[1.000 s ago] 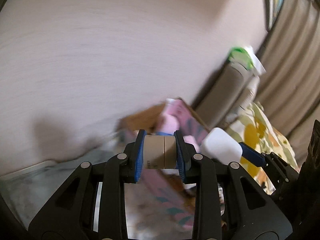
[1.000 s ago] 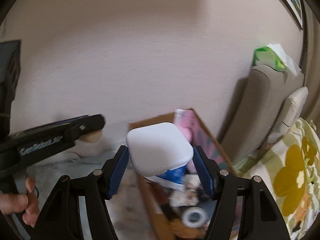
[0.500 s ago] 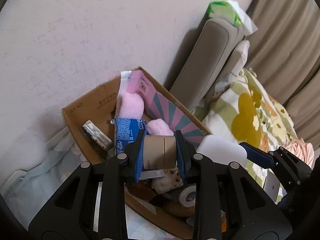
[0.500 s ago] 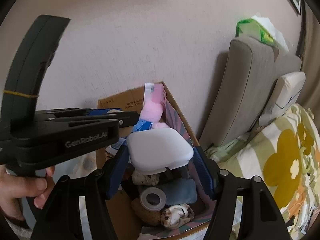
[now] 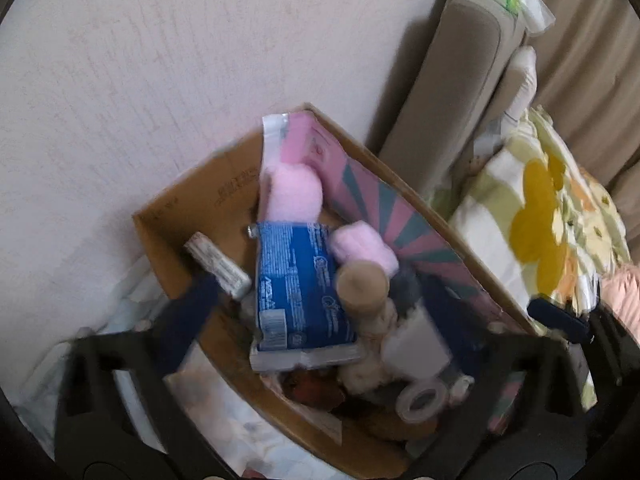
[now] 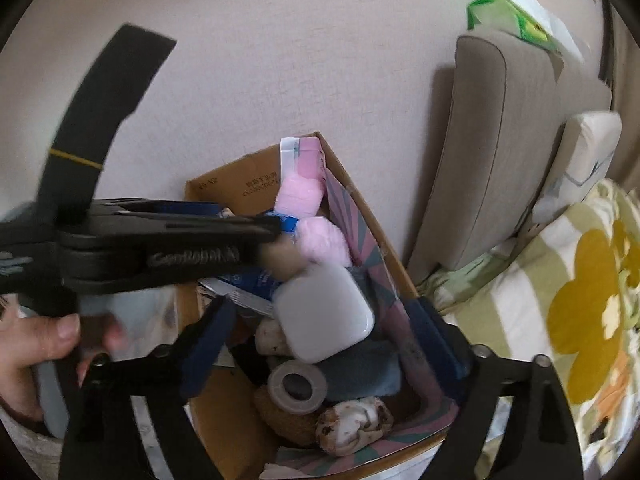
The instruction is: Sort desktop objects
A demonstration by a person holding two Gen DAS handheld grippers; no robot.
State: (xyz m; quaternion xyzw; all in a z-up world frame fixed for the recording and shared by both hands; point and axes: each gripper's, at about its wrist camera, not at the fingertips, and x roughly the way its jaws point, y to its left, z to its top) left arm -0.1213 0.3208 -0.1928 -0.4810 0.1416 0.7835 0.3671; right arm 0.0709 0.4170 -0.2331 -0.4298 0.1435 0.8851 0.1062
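A cardboard box (image 5: 188,216) (image 6: 224,182) full of oddments stands against the wall below both grippers. My left gripper (image 5: 318,308) hangs over it with its jaws opening wide; the tan cylinder (image 5: 362,284) (image 6: 285,259) is loose between them, touching neither pad, above the blue pack (image 5: 298,280). My right gripper (image 6: 320,332) is also opening. The white rounded case (image 6: 325,312) (image 5: 416,346) is free of its pads and tilted over the box's contents. In the right wrist view the left gripper (image 6: 264,236) reaches in from the left, held by a hand (image 6: 36,340).
Inside the box lie pink plush pieces (image 5: 294,196), a tape roll (image 6: 297,386), a blue cloth (image 6: 360,372) and a wrapped stick (image 5: 218,266). A grey sofa cushion (image 6: 500,152) with a green tissue pack (image 6: 508,16) and a floral blanket (image 6: 580,300) lie to the right.
Both grippers have sunk closer over the box and sprung open. The tan cylinder has left the left pads and the white case has left the right pads; both are dropping into the box.
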